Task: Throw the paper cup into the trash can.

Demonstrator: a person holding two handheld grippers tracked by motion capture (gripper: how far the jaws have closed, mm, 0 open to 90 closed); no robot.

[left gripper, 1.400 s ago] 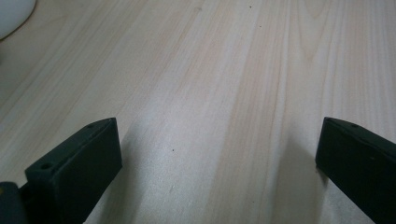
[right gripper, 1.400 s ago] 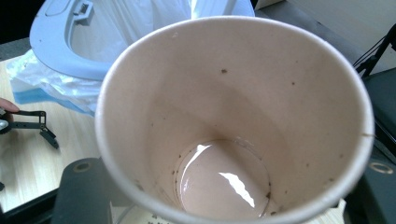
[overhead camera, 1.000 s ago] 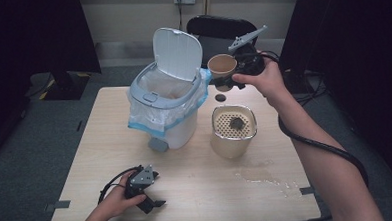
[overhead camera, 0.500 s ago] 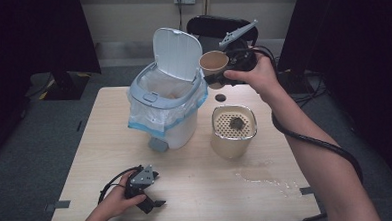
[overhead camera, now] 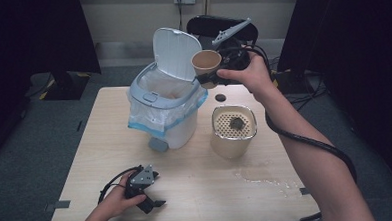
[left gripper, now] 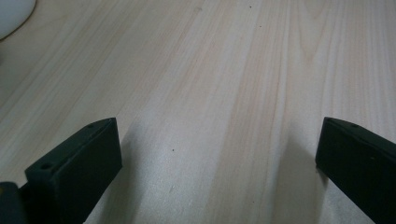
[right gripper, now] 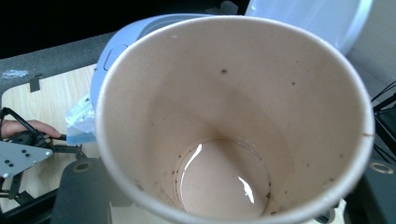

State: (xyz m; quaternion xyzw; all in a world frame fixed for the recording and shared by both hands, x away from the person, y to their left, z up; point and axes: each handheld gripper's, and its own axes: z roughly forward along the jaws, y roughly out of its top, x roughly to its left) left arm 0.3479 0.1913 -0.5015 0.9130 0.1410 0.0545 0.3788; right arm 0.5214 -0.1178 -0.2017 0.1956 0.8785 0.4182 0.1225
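At the table's twelve o'clock edge, raised off the wood, the right gripper (overhead camera: 207,79) clamps its jaws on a paper cup (overhead camera: 206,62), held upright just beside the trash bin (overhead camera: 166,104) and at three o'clock of the bin's raised lid (overhead camera: 175,54). In the right gripper view the cup (right gripper: 233,116) has a wet film pooled at its bottom and dark specks on its wall, with the bin (right gripper: 126,32) right behind its rim. The bin stands open at the table's eleven o'clock, its blue-edged liner (overhead camera: 152,125) draped over the rim. At four o'clock of the bin sits a cream strainer pot (overhead camera: 233,130), well apart from the bin, with a small dark lid (overhead camera: 220,97) on the wood at its twelve o'clock. A wet spill (overhead camera: 262,176) spreads at five o'clock of the pot, near the table's (overhead camera: 90,145) right edge.

The left gripper (overhead camera: 155,202) rests at the seven o'clock corner, close to the near edge, its jaws spread wide with only bare wood (left gripper: 219,116) between them. The middle and left of the tabletop lie free, as does the strip between bin and left edge.
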